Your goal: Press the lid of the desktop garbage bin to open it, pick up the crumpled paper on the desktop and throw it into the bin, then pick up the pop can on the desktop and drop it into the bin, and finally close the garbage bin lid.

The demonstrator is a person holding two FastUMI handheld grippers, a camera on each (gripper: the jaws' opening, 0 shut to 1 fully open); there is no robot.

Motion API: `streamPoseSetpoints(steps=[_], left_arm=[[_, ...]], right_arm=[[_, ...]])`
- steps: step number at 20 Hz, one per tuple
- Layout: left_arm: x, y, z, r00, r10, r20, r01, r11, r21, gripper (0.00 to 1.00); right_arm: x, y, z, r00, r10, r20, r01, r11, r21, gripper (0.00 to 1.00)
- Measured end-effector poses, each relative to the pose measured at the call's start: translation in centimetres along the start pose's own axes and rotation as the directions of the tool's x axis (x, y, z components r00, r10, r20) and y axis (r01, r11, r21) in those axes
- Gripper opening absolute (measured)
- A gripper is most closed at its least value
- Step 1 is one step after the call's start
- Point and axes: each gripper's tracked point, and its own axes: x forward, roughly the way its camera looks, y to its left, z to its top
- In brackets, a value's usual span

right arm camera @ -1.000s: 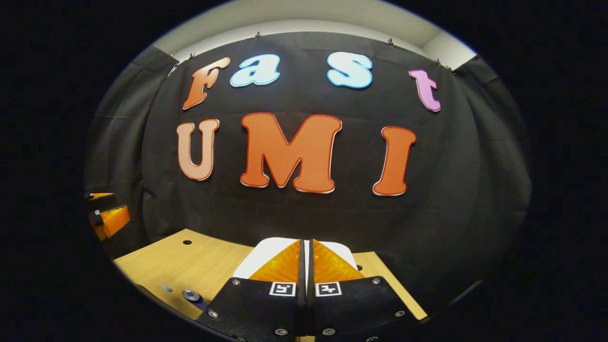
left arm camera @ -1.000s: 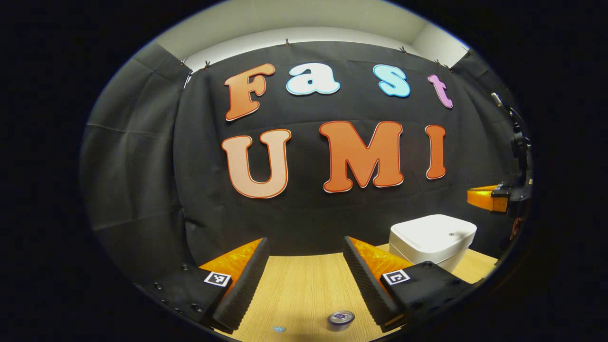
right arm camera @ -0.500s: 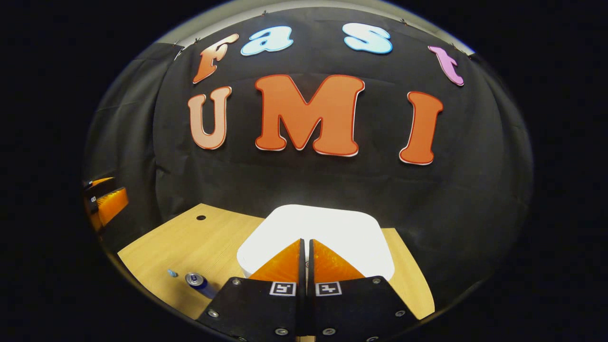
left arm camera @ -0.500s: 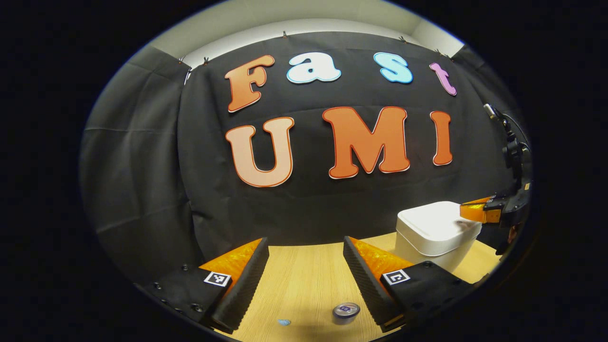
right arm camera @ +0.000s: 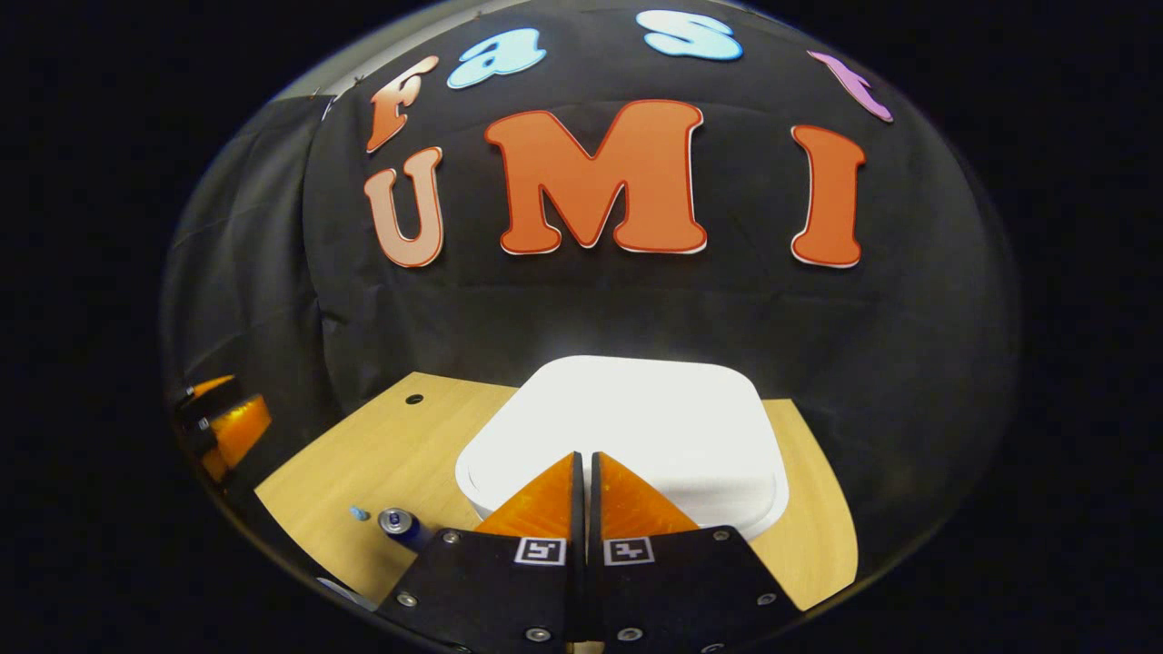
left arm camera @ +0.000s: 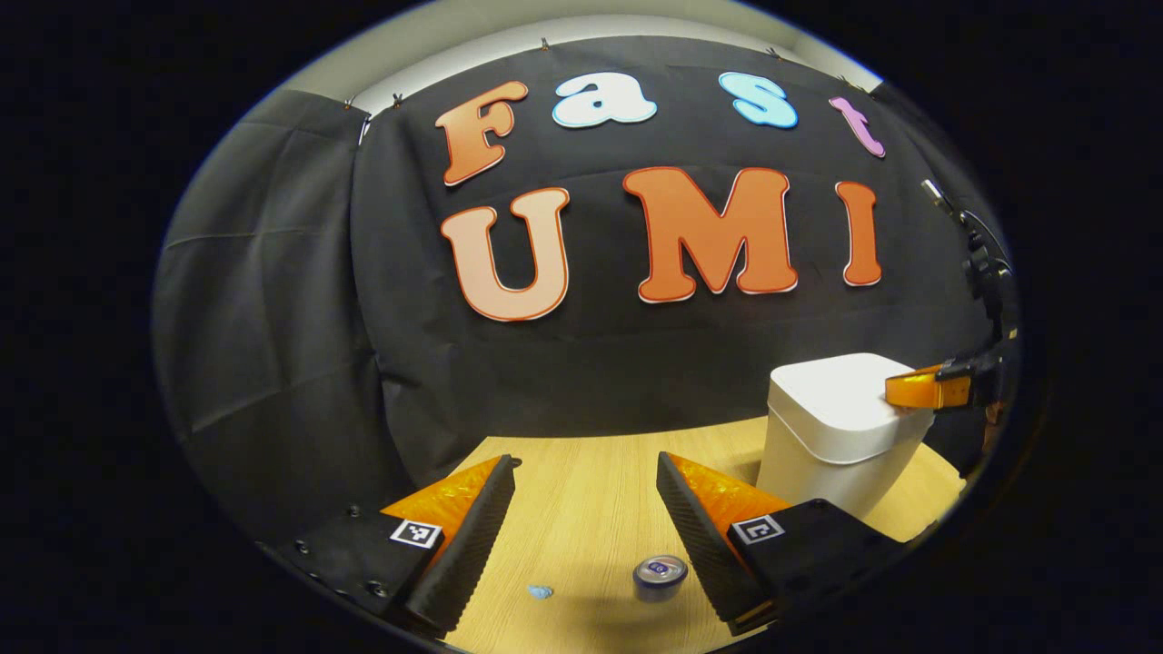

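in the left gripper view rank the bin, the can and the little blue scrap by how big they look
1. Bin, largest by far, though it stands farthest back.
2. Can.
3. Blue scrap, smallest, beside the can on the table.

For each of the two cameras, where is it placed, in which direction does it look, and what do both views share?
Left gripper view: rides on the left tongs, held low over the wooden table, facing the cloth wall; own two fingers stand apart, pop can between them; right tongs at the bin lid.
Right gripper view: rides on the right tongs, looking down over the white bin; own fingers together; left tongs far left.
Shared: bin, pop can, table.
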Motion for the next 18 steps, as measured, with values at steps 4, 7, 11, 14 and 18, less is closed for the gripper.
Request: streamPoseSetpoints(steps=[4,7,11,14,18], left_arm=[[0.2,0.4,-1.1,0.999,-0.016,-0.031,0.016,1.0,-0.01,1.0],[1.0,1.8,-2.0,0.998,-0.03,-0.046,0.03,0.999,-0.015,1.0],[2.4,2.6,-4.5,0.988,-0.112,-0.106,0.112,0.994,-0.008,1.0],[3.3,3.2,-7.3,0.966,-0.188,-0.179,0.189,0.982,-0.01,0.96],[3.9,3.1,-11.8,0.924,-0.26,-0.281,0.26,0.965,-0.04,0.96]], right_arm=[[0.0,0.0,0.8,0.999,0.004,0.05,-0.002,0.999,-0.037,0.01],[0.2,-0.2,1.1,0.997,-0.043,0.061,0.043,0.999,0.006,0.01],[-0.2,-0.2,2.8,0.987,-0.121,0.111,0.115,0.992,0.055,0.01],[-0.8,0.4,5.1,0.971,-0.163,0.174,0.158,0.987,0.043,0.02],[-1.8,2.2,6.8,0.952,-0.179,0.248,0.184,0.983,0.005,0.04]])
